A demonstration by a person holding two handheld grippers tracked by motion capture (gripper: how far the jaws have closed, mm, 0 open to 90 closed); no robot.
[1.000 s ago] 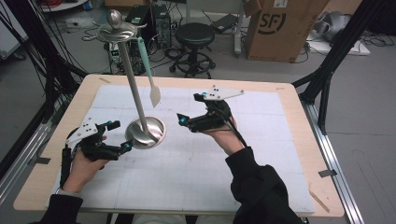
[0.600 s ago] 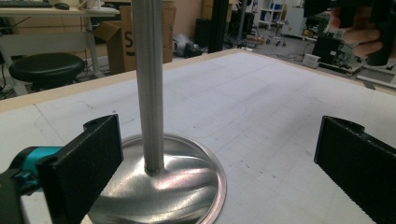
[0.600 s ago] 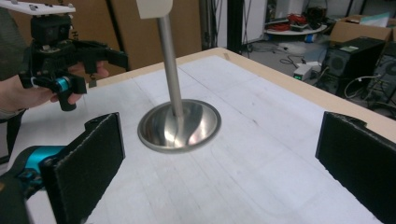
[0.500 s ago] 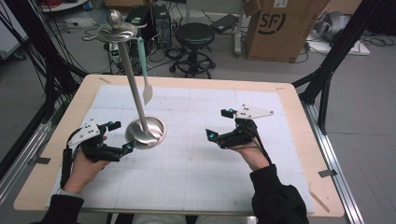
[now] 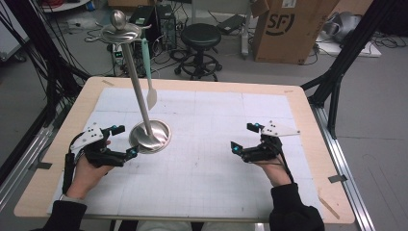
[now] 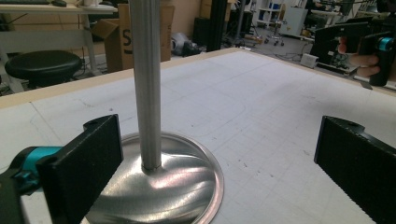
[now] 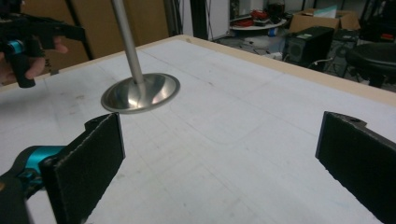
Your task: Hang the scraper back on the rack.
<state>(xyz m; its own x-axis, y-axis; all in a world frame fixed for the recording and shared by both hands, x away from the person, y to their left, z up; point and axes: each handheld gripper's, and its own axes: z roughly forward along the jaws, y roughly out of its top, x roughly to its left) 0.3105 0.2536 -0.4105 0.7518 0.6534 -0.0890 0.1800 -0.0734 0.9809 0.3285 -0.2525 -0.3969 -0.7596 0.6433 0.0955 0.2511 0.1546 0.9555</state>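
Black pads stand wide apart on both tools, nothing between them. Nearest the person, the right gripper [image 5: 243, 139] now sits low over the white mat on the right side of the table [image 5: 308, 120], well apart from the stand; a second ago it was up beside the stand's base, near the hanging spatula, and half a second ago already halfway back. So it has pulled clear with its jaws spread, holding nothing. The left gripper [image 5: 126, 140] has barely moved: it hovers just beside the steel base [image 5: 150, 136], jaws spread, one pad near the rim, not clamped on anything. From the left gripper view the pole [image 6: 147, 84] rises just past the left pad [image 6: 84, 163], and the dish-shaped foot lies between and below the pads. Farther back, the spatula [image 5: 149, 77] hangs by its green handle from the hook ring at the top of the stand [image 5: 119, 30], blade down, swinging free of the table. My read: the hanging looks done, the right hand has let go and retreated, and the left seems to be only guarding the base against a tip
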